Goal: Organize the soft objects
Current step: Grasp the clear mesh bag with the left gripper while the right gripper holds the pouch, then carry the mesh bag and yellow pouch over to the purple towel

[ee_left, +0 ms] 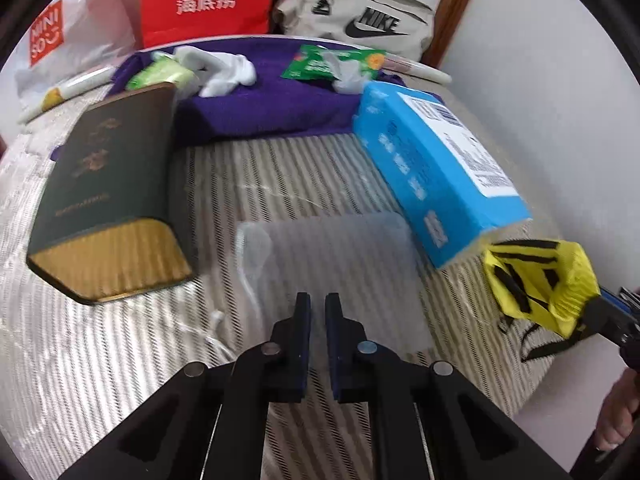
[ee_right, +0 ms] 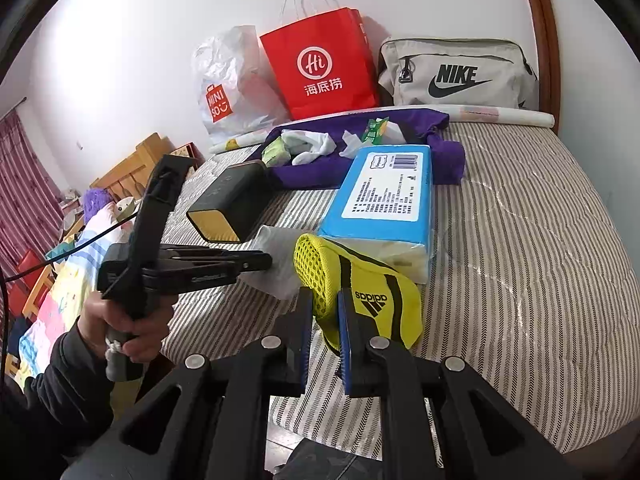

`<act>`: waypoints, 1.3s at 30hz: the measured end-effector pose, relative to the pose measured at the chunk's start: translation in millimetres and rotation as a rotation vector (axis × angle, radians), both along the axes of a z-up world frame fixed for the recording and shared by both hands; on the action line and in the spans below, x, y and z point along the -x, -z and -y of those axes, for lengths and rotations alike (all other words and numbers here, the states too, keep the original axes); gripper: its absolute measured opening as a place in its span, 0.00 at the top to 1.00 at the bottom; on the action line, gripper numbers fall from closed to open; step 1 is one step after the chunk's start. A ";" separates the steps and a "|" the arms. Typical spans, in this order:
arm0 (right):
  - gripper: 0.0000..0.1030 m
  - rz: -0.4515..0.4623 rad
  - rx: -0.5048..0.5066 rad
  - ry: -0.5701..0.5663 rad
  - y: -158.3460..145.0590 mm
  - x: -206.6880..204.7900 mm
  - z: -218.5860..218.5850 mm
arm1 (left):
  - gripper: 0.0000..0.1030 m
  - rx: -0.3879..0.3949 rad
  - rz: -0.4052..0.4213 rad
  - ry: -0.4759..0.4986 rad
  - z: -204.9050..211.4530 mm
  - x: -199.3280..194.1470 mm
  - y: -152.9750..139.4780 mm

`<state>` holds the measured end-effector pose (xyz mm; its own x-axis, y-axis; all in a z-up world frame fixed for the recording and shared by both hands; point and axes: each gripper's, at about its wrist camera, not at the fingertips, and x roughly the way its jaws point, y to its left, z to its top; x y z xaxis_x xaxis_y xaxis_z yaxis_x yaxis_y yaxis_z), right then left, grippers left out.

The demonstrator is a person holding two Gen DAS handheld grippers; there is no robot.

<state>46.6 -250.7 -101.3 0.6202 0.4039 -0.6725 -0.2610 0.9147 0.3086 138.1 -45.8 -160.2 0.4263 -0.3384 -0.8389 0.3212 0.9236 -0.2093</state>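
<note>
While the right tongs (ee_right: 325, 312) pinched the yellow mesh pouch (ee_right: 362, 294) by its near edge and held it just above the striped bed (ee_right: 520, 240), the pouch hung in front of the blue tissue pack (ee_right: 380, 192), close to its open end; the left tongs (ee_left: 318, 312) were drawn nearly together over a clear plastic bag (ee_left: 320, 248) lying flat on the mattress, gripping nothing that could be seen, and whether their tips touched the bag I could not tell; in the right wrist view a sleeved hand (ee_right: 120, 332) clutched the left tool's handle, its tongs pointing toward the plastic bag, tilted downward; one dark green tin (ee_left: 116, 200) lay on its side to the left of the bag, apart from it; farther back one purple cloth (ee_left: 272, 100) was spread out, carrying one white sock (ee_left: 224, 72), a pale green packet (ee_left: 164, 74) and a green sachet (ee_left: 332, 62); against the white wall stood three bags, one red paper bag (ee_right: 320, 64), one white plastic shopping bag (ee_right: 224, 88) and one beige Nike pouch (ee_right: 456, 74); a wooden headboard and a maroon curtain (ee_right: 24, 184) showed at the left of the room.
</note>
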 end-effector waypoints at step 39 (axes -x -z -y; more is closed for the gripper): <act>0.88 0.000 0.012 -0.017 1.8 -7.5 -3.5 | 0.96 -0.056 0.045 -0.071 -38.4 33.1 -3.4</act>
